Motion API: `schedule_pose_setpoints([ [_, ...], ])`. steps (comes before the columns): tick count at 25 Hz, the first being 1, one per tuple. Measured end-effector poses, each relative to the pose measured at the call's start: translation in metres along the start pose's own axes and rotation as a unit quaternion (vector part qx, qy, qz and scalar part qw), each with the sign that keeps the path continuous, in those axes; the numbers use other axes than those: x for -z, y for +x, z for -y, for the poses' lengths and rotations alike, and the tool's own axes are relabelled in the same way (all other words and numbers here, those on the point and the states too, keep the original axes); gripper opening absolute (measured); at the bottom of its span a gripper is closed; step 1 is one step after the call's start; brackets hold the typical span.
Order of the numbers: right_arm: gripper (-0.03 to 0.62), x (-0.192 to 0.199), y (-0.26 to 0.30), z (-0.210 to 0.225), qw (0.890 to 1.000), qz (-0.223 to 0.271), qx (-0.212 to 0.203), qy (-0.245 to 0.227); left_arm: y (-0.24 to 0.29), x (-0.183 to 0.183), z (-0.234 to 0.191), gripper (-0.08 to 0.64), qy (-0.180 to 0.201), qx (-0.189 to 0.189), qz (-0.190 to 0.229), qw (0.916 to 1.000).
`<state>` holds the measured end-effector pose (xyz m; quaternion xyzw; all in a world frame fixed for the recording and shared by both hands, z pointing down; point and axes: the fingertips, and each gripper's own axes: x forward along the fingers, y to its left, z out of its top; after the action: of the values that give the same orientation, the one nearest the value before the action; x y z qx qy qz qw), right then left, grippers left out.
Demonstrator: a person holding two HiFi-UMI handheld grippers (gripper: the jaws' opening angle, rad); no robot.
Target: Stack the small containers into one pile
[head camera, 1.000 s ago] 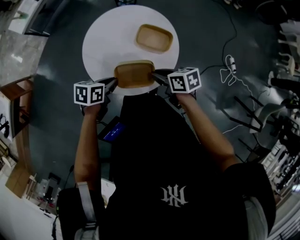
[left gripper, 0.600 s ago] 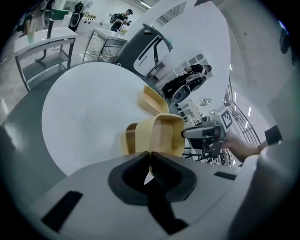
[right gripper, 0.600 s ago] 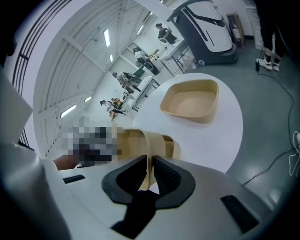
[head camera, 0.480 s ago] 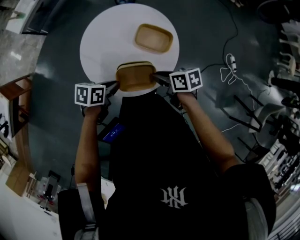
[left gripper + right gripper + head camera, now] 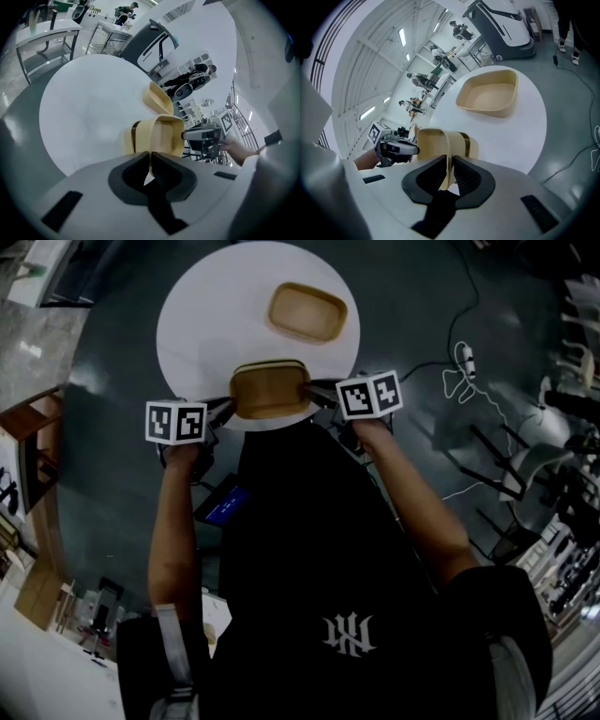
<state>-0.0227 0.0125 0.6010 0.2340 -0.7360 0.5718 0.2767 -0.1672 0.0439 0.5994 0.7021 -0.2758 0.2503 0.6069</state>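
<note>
At the near edge of a round white table, left gripper and right gripper pinch opposite rims of a tan oblong container; another tan container sits beyond.

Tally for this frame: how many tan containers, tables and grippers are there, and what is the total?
Tan containers: 2, the held container and the far container
Round table: 1
Grippers: 2, the left gripper and the right gripper, both shut on the held container
Total: 5
</note>
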Motion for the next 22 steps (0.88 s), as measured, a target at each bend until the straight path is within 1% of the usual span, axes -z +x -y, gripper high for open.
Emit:
schedule_pose_setpoints([
  [4, 0.072, 0.002, 0.003, 0.003, 1.000, -0.006, 0.000, 0.006, 0.003, 0.005, -0.003, 0.021, -0.009, 0.000, -0.006, 0.9999],
  [6, 0.072, 0.003, 0.004, 0.004, 1.000, -0.008, 0.002, 0.005, 0.004, 0.005, -0.004, 0.021, -0.008, -0.002, -0.007, 0.9999],
  [9, 0.072, 0.005, 0.006, 0.005, 1.000, -0.013, 0.004, -0.002, 0.005, 0.003, -0.006, 0.021, 0.006, -0.011, -0.005, 0.9999],
  [12, 0.074, 0.006, 0.007, 0.007, 1.000, -0.018, 0.015, -0.014, 0.007, 0.004, -0.008, 0.026, 0.022, -0.020, -0.011, 0.9995],
  [17, 0.074, 0.004, 0.006, 0.009, 0.999, -0.010, 0.024, -0.021, 0.008, 0.003, -0.012, 0.029, 0.043, -0.036, -0.009, 0.9984],
  [20, 0.074, 0.000, 0.002, 0.010, 0.999, -0.004, 0.026, -0.023, 0.006, 0.002, -0.014, 0.049, 0.049, -0.041, -0.008, 0.9979],
  [22, 0.074, -0.001, 0.001, 0.010, 1.000, 0.000, 0.021, -0.021, 0.005, 0.002, -0.014, 0.054, 0.046, -0.037, -0.007, 0.9982],
])
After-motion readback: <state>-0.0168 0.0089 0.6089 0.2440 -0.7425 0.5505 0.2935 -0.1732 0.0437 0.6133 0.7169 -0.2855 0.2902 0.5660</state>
